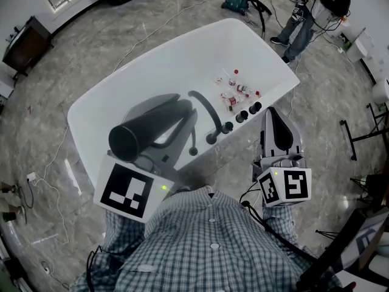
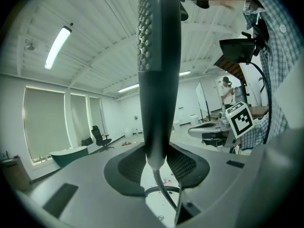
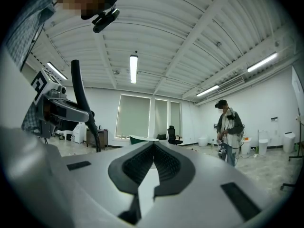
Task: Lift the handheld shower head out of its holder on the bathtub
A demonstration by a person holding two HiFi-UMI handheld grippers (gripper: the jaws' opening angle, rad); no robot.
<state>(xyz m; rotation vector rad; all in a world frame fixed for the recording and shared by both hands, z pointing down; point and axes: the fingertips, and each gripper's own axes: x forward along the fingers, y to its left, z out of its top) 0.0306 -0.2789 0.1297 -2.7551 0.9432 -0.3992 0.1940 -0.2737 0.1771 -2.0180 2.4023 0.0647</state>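
The black handheld shower head (image 1: pixel 143 132) is lifted above the white bathtub (image 1: pixel 91 105), with my left gripper (image 1: pixel 177 126) shut on its handle. In the left gripper view the handle (image 2: pixel 156 127) stands between the jaws, its nozzle face (image 2: pixel 144 32) is high up, and its hose (image 2: pixel 164 194) hangs below. The black hose (image 1: pixel 205 107) curves down to the tub's near rim. My right gripper (image 1: pixel 273 113) is shut and holds nothing; it hovers off the tub's right end, and its view (image 3: pixel 153 148) looks across the room.
Black faucet knobs (image 1: pixel 243 114) line the tub's near rim, and several small bottles (image 1: pixel 234 93) lie close by. A person (image 1: pixel 310 11) stands beyond the tub, also the person (image 3: pixel 229 132) in the right gripper view. Cables run over the marble floor (image 1: pixel 48 163).
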